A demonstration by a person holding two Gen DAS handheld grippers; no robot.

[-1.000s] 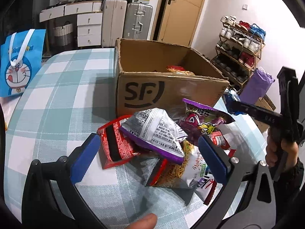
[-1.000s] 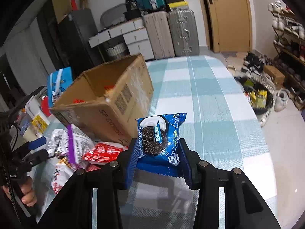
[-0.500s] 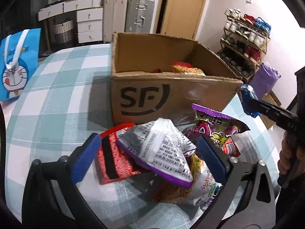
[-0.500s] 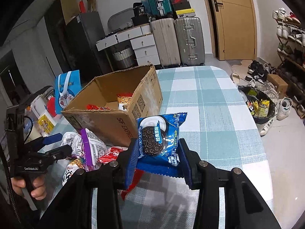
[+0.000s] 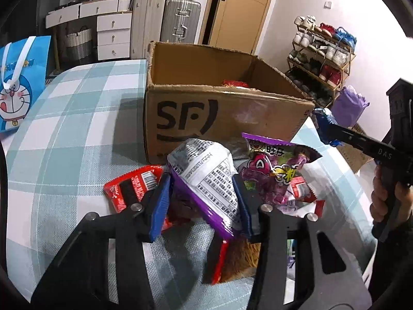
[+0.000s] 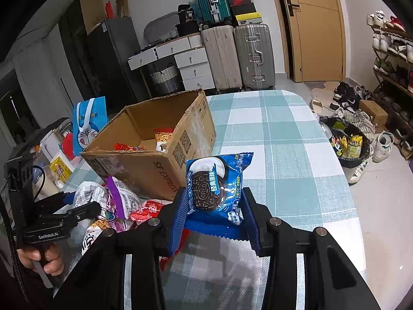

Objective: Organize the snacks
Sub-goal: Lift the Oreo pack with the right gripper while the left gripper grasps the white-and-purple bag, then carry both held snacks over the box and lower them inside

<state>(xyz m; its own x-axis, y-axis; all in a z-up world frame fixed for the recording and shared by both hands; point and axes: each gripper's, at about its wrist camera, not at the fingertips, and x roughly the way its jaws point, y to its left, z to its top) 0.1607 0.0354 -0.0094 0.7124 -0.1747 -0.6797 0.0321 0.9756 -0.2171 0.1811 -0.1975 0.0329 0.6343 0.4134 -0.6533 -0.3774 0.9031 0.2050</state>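
An open SF cardboard box [image 5: 219, 118] stands on the checked table, with a few snack packs inside [image 6: 144, 144]. A pile of snack packs lies in front of it. My left gripper [image 5: 201, 206] is shut on a white and purple snack bag [image 5: 209, 178] on top of the pile. A purple candy bag [image 5: 271, 170] and a red pack [image 5: 129, 188] lie beside it. My right gripper [image 6: 214, 219] is shut on a blue Oreo pack [image 6: 214, 183], held above the table to the right of the box. The left gripper also shows in the right wrist view [image 6: 77, 206].
A blue Doraemon bag [image 5: 18, 82] stands at the table's left edge. Suitcases [image 6: 237, 56] and white drawers stand behind the table. A shoe rack [image 5: 322, 59] and a bin with rubbish [image 6: 348, 144] stand to the right, off the table.
My left gripper has moved forward and closed on the white and purple bag. My right gripper has risen with the Oreo pack and now sees into the box.
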